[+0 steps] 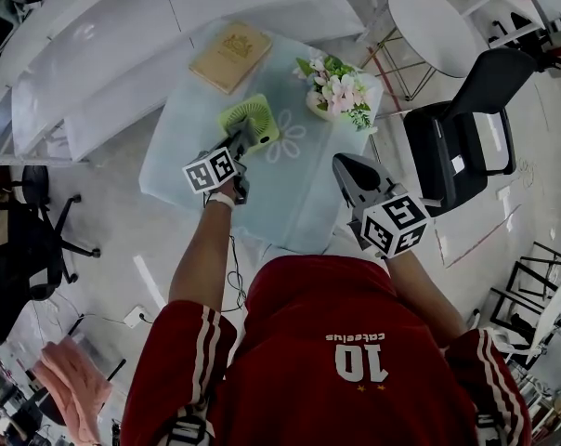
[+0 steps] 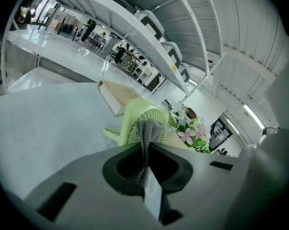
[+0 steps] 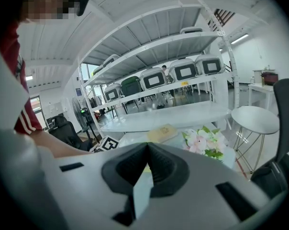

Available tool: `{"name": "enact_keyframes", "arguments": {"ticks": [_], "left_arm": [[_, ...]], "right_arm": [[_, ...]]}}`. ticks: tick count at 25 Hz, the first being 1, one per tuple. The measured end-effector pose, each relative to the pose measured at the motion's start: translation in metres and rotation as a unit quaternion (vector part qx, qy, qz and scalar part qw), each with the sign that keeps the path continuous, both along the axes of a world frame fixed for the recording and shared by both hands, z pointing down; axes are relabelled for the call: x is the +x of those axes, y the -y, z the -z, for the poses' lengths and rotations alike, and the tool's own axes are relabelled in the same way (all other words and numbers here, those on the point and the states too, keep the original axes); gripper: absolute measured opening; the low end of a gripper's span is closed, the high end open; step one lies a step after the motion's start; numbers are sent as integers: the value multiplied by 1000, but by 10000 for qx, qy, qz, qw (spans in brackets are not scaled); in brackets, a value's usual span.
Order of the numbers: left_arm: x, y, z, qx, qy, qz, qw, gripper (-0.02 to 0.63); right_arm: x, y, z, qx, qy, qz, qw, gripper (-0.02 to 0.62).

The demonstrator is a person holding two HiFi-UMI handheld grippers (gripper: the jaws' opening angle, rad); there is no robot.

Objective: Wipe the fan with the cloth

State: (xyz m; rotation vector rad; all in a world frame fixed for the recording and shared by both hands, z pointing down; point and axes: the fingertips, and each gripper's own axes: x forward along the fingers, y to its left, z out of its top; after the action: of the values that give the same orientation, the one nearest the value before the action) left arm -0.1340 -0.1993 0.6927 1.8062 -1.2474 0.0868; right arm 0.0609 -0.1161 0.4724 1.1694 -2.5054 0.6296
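The left gripper's (image 2: 145, 146) jaws are pressed together on a strip of grey knitted cloth (image 2: 148, 129); the cloth rises out of the pinch and lies against the round grille of the pale green fan (image 2: 133, 115), covering the near part of it; the fan stands on its foot on the pale surface (image 1: 299, 198), its grille tipped back a little; just behind it lies a tan book (image 1: 230, 56), flat, near the far edge; to the fan's right stands a bunch of pink and white flowers (image 1: 339, 89) with green leaves, close by but apart from it. The right gripper's (image 3: 146, 146) jaws meet at their tips with nothing between them; in the head view it hangs over the near right part of the surface, well apart from the fan and the cloth; beyond that edge stand a black chair (image 1: 466, 128) and a small round white table (image 1: 434, 24).
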Motion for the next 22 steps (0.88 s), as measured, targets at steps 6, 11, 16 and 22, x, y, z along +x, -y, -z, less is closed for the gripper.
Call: {"name": "enact_keyframes", "arguments": {"ticks": [6,11,16,22], "left_arm": [[-10,-4,1,27,44,74,10000,26],[-17,-11,-2,-7,67,137,9999,26],[-23,-13,-2,5,34,226,9997,26],[-33,-18,-2,10,11,336,9994,26]], "right_arm": [[-4,-4,-2,-10,5,76,10000,3],[-7,-7,-4,-24,-5,118,9999,3],[-13,-8,-8,-72,-4,184,9998,3],[-25,-13,-10,-74,-33,328,9994,3]]}}
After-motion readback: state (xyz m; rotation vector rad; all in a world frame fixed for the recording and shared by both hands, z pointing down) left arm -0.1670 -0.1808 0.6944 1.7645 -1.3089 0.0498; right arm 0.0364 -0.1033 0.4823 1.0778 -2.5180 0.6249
